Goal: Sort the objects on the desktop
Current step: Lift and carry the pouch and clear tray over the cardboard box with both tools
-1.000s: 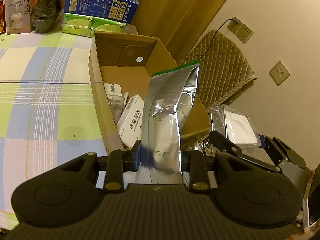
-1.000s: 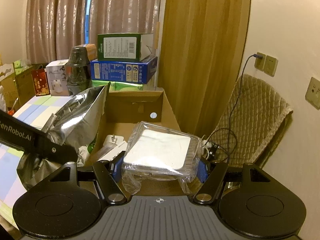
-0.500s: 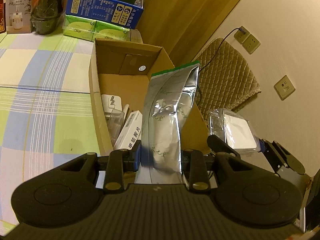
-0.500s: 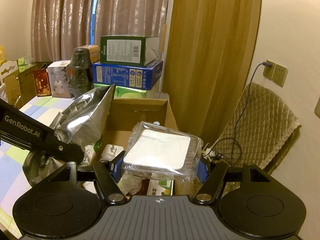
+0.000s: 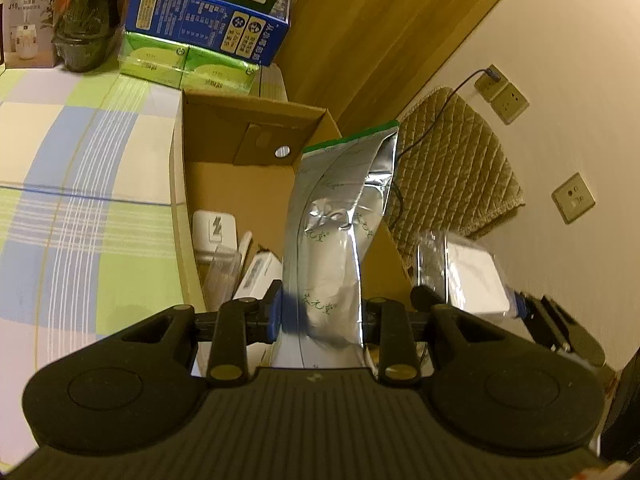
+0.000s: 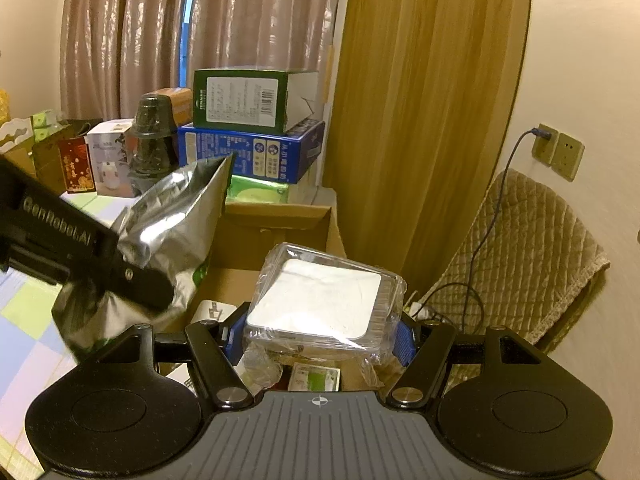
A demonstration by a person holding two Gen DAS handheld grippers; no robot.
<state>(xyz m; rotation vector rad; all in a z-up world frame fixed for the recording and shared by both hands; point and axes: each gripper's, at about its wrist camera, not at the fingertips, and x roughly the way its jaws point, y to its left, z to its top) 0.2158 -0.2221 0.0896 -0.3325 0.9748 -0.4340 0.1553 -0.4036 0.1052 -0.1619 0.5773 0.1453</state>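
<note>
A foil bag [image 5: 332, 248] is clamped by its lower end in the left gripper [image 5: 320, 316], jaws pinched tight on it. Its long axis runs up and away from the gripper, green-edged top pointing toward the far wall, and it's held over the open cardboard box [image 5: 180, 216]. A clear plastic case [image 6: 320, 300] with a white insert is gripped flat across its width by the right gripper [image 6: 320, 340], jaws held fairly wide by it. It's carried level over the box's near-right side, long side pointing ahead. Small white items are seen lying in the box, which sits on a checked tablecloth [image 5: 80, 200].
</note>
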